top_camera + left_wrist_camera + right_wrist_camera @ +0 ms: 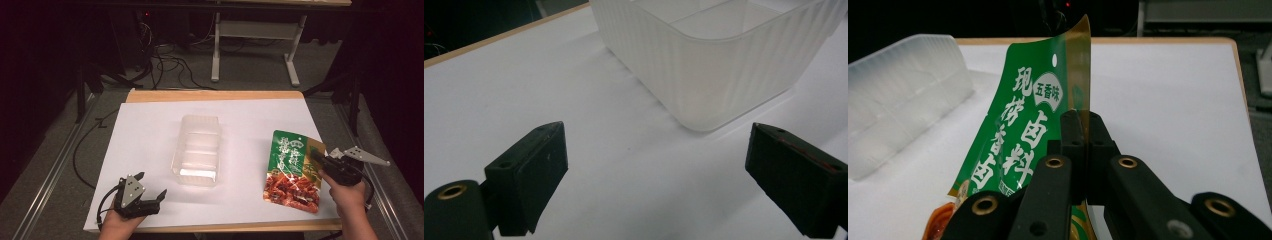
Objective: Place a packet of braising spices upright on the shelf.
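High view. White-topped table with a wooden edge at the far side. Clear ribbed plastic container near the middle, long axis running away from the camera, open side up. Green and red snack packet to its right, near the right edge, well apart from the container; lower part flat on the table, upper right edge lifted. Right gripper at that lifted edge, jaws pressed together on the packet's rim, hand below it. Left gripper at the near left corner, jaws spread, nothing between them, well apart from the container; hand under it mostly hidden by the gripper body. Dark floor beyond with cables and a white table frame.

Left gripper view. Two black jaws wide apart, low over the bare white table surface. Rounded near corner of the container ahead, between the jaws in line of sight but not touched. Inner divider faintly visible through the wall.

Right gripper view. Jaws closed tight on the translucent amber side seam of the packet, which stands nearly upright. White Chinese characters on green; red-orange print at the bottom. Container to the left, apart from the packet.
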Available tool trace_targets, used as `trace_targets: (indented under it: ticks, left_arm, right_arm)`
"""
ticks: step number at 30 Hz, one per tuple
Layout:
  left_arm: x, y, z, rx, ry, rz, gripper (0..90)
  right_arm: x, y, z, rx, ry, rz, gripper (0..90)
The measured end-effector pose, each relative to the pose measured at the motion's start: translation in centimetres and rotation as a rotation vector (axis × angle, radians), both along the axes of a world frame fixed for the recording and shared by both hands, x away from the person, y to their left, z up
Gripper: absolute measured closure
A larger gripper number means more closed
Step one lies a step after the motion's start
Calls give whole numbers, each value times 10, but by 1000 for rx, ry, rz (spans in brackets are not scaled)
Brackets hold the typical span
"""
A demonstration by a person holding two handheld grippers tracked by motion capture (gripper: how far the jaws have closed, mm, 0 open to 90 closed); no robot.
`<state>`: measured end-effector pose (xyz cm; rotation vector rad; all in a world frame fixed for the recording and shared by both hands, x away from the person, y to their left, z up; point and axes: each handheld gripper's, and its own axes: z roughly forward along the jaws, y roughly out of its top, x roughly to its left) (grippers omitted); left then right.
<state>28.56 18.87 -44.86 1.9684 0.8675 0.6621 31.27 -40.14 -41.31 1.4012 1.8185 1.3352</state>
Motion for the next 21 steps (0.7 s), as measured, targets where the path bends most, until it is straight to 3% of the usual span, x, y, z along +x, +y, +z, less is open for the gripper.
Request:
trace_targets:
  ticks: [9,21]
  left_arm:
    - [0,0,0,-1,-1,1,103]
    - [0,1,0,0,-3,3,104]
  right_arm:
    - [-10,12,23,10,-98,31,900]
    - [-22,17,43,3,-193,60,900]
